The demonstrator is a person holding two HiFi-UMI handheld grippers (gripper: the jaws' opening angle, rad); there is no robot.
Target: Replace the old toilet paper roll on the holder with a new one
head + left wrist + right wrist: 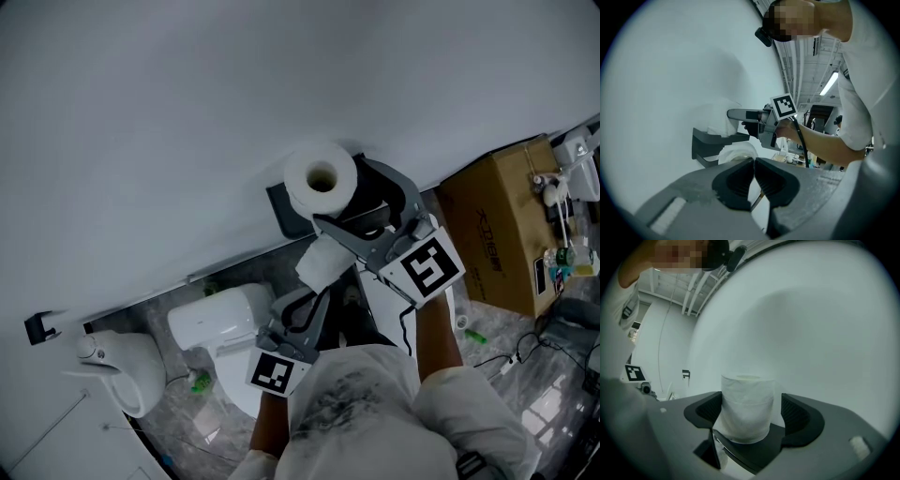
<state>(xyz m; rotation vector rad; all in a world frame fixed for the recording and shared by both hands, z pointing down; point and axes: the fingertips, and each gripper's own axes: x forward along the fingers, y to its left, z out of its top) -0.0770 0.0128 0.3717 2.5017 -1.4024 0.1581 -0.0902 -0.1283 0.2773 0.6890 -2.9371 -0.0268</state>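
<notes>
The toilet paper roll [321, 178] stands on the holder [279, 212], seemingly delivered, between the right tool's [750, 413] wide-open jaws, while the closed left tool [753, 162] hovers by white paper [736, 152] beneath the holder.

Bathroom mock-up inside a lab or workshop hall. White wall [187, 112] carries a paper holder [279, 214] with a toilet roll [321, 178]; toilet [220, 323] stands on marbled floor [178, 422]. Alongside: cardboard box [492, 230], loose cables [525, 352]. Strip light [829, 84] on an open ceiling.

A cardboard box [497, 234] stands by the wall [187, 112], a white toilet [220, 323] well apart.
</notes>
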